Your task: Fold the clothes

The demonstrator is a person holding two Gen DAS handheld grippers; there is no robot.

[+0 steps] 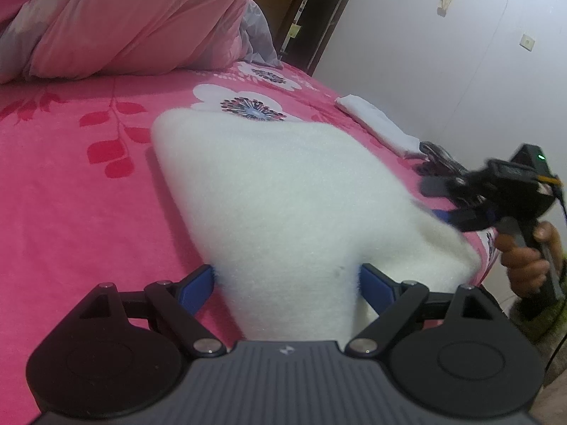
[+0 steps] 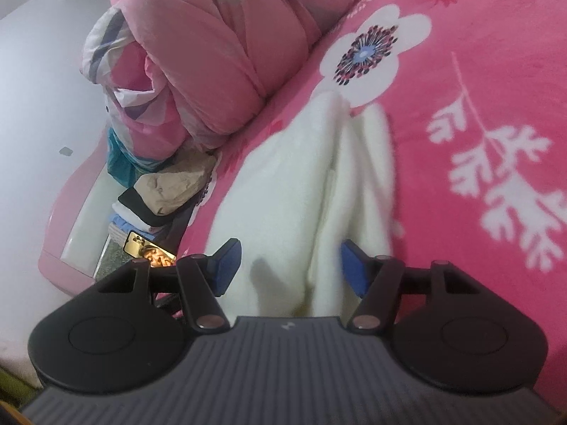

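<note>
**White garment lay lengthwise ahead of both jaws, the left nearest its end**

The fluffy white garment (image 1: 283, 191) lay on the pink flowered bed (image 1: 71, 184), partly folded into a long wedge. Its long axis ran away from the left hand-held gripper (image 1: 287, 281), narrow near end between that gripper's blue pads, broad end farther up the bed. The left jaws stood wide, one to each side of the cloth; whether the pads pressed it could not be told.

In the right wrist view the right hand-held gripper (image 2: 288, 269) also had white fabric between its spread fingers, the pads apart from the cloth, so it looked open and holding nothing. Seen from the left, it hovered at the garment's right edge.

As a judgement, the next fold would run along that long axis, and the left hand was better placed to lift the near end. A folded white cloth (image 1: 379, 124) lay well apart near the bed's far edge.
</note>
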